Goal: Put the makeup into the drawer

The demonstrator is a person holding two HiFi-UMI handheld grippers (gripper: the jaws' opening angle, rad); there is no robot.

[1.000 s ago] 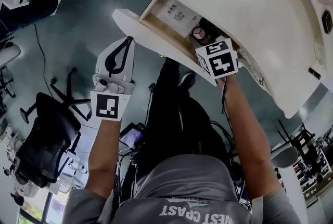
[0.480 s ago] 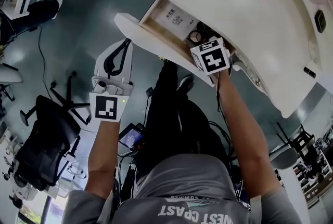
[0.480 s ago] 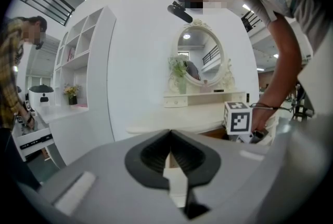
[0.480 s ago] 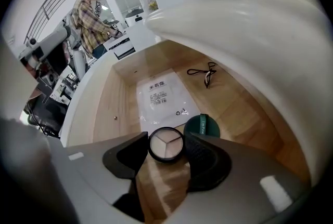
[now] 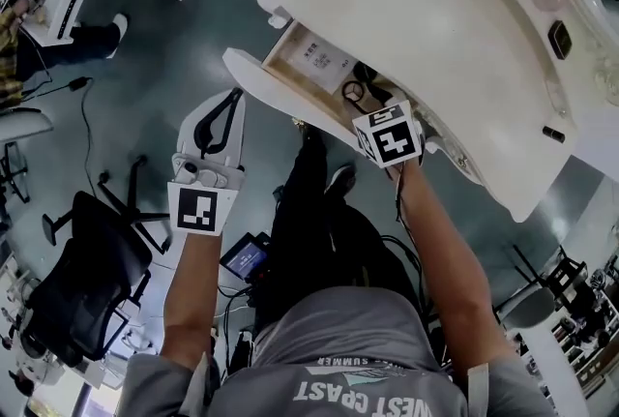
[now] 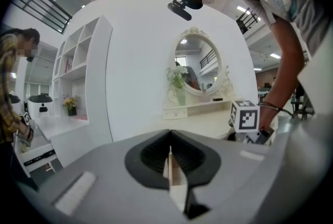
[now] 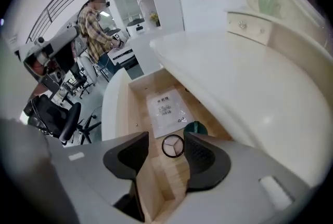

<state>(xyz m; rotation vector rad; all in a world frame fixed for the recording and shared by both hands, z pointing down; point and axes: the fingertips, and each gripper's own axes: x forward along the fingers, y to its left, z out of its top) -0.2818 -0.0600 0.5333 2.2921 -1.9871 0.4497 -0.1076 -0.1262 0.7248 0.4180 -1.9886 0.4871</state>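
The drawer (image 5: 290, 74) of the white vanity stands pulled out, its wooden inside showing. A round makeup compact (image 7: 173, 146) lies on the drawer floor, with a dark green round item (image 7: 196, 127) just behind it. My right gripper (image 7: 167, 159) hangs open above the compact, pointing steeply down, with nothing held; in the head view its marker cube (image 5: 389, 136) covers the drawer's near end. My left gripper (image 5: 235, 99) is shut and empty, out in front of the drawer's front panel (image 5: 280, 101) to the left. Its closed jaws (image 6: 170, 158) point toward the vanity.
A white printed packet (image 7: 165, 108) lies flat further along in the drawer. The vanity top (image 5: 416, 9) overhangs the drawer; an oval mirror (image 6: 196, 64) and a vase stand on it. A black office chair (image 5: 82, 270) and cables lie on the floor left. A person (image 7: 96, 20) stands farther back.
Both grippers have lifted a little. The right one stays open over the drawer and the compact still lies on the drawer floor. The head camera has shifted, showing more of the vanity top.
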